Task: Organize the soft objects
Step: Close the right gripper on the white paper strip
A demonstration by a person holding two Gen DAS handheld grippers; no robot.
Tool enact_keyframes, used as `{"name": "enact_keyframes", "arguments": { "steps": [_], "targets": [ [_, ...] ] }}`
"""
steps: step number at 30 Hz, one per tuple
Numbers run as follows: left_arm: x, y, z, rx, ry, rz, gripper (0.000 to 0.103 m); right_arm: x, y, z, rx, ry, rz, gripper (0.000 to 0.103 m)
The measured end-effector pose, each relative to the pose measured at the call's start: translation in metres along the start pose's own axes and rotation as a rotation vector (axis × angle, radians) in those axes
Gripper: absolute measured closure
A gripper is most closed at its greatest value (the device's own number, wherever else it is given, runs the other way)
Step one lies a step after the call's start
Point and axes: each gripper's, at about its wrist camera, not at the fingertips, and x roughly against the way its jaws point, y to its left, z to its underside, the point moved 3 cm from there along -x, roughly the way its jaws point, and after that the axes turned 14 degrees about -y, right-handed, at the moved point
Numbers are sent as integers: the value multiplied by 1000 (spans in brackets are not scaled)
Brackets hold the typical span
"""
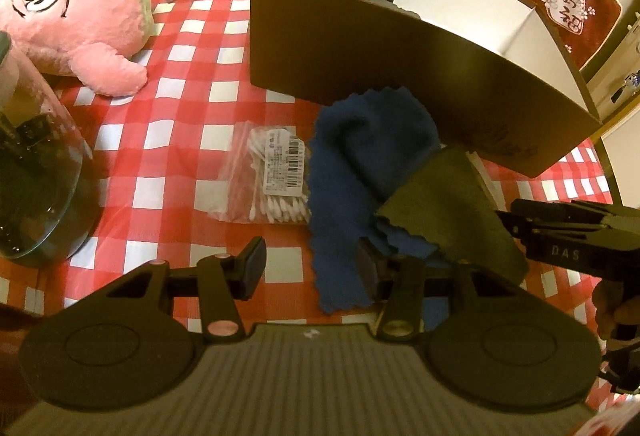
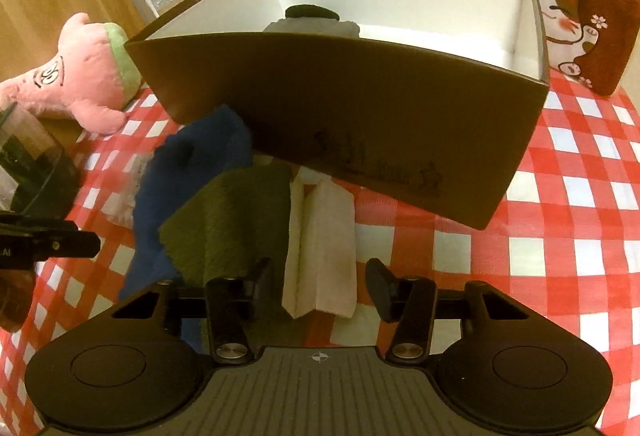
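I kept right gripper apart, straddling folded pink towel for pickup toward box; left gripper apart, empty, over blue cloth.

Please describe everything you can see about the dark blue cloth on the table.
The dark blue cloth looks like soft microfibre with zigzag-cut edges. It lies crumpled and partly folded on the red-and-white checked tablecloth, in front of the brown box. An olive green cloth overlaps its right side; a bag of cotton swabs lies at its left edge. No claw grips it.
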Motion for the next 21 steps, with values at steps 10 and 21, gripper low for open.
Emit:
{"name": "enact_keyframes", "arguments": {
  "steps": [10, 21],
  "targets": [
    [-16, 5, 0, 5, 1, 15, 57, -14, -2, -1, -18, 15, 7, 71],
    [-27, 24, -7, 80, -23, -12, 57, -12, 2, -4, 36, -9, 24, 100]
  ]
}}
